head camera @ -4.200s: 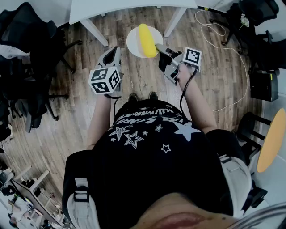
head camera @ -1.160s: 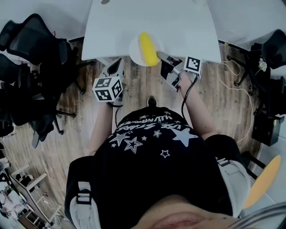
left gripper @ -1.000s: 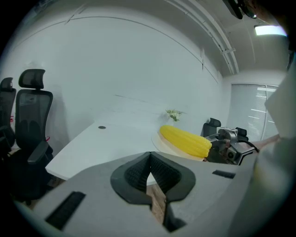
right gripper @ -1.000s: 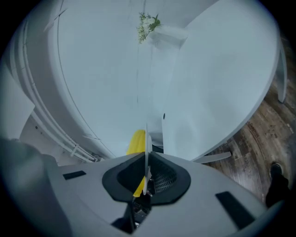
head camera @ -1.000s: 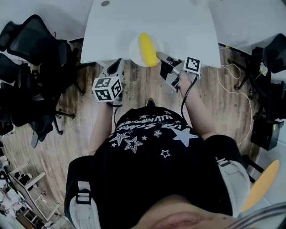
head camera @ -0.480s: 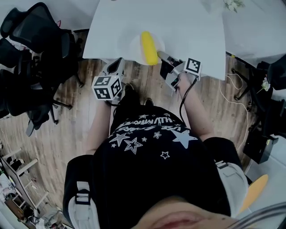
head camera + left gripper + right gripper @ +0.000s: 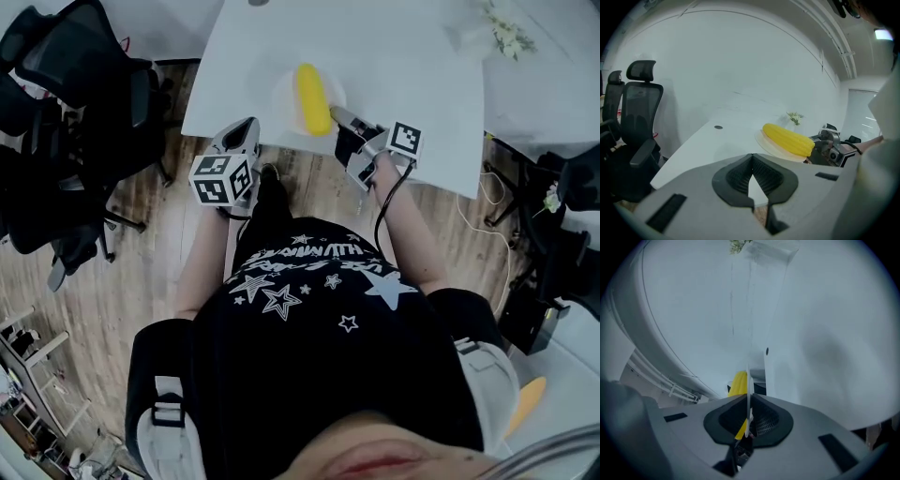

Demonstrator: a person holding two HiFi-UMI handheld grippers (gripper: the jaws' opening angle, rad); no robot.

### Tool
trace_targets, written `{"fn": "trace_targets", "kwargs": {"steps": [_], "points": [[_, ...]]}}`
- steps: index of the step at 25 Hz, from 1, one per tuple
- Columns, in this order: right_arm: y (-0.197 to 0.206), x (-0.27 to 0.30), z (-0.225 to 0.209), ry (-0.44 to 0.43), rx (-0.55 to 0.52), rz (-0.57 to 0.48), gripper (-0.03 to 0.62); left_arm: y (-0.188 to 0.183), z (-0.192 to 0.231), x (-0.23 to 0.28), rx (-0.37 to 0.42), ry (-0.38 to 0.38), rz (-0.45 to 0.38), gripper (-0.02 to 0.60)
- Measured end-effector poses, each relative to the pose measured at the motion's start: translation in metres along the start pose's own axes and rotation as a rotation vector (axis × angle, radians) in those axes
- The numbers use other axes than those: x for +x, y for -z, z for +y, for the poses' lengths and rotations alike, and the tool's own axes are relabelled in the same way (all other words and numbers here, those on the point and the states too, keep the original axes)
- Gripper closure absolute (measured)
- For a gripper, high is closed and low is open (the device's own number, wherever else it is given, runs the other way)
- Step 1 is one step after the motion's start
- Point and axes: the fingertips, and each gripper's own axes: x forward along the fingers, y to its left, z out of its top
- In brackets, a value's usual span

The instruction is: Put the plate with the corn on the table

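1. the right tool (image 7: 341, 116) has its jaws pressed together on the near rim of the plate (image 7: 280, 96); in the right gripper view the thin white rim stands edge-on between the dark pads, with yellow showing just behind it.
2. the corn (image 7: 312, 97) lies lengthwise across the plate, one end pointing toward the person and the other toward the far side of the tabletop (image 7: 394, 56).
3. the plate sits over the near edge of the white tabletop, in front of the person. whether its underside is touching the surface cannot be told.
4. the left tool (image 7: 751, 163) has its jaws closed tip to tip with nothing between them. in the head view it hangs just off the tabletop's near edge, over the wooden floor (image 7: 141, 244), to the left of the plate and apart from it.
5. in the left gripper view the corn and plate appear ahead and to the right, with the right tool at their near right side.
6. black office chairs (image 7: 80, 89) stand left of the tabletop, and a small sprig of flowers (image 7: 507, 34) lies at its far right.
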Motion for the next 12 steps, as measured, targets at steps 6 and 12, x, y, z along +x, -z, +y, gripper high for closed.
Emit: {"fn": "trace_targets", "kwargs": {"steps": [6, 12], "points": [[-0.034, 0.061, 0.006, -0.019, -0.011, 0.015, 0.571, -0.039, 0.051, 0.039, -0.001, -0.005, -0.01, 0.575], [-0.067, 0.12, 0.007, -0.017, -0.01, 0.021, 0.569, -0.068, 0.1, 0.074, -0.009, -0.018, -0.009, 0.575]]}}
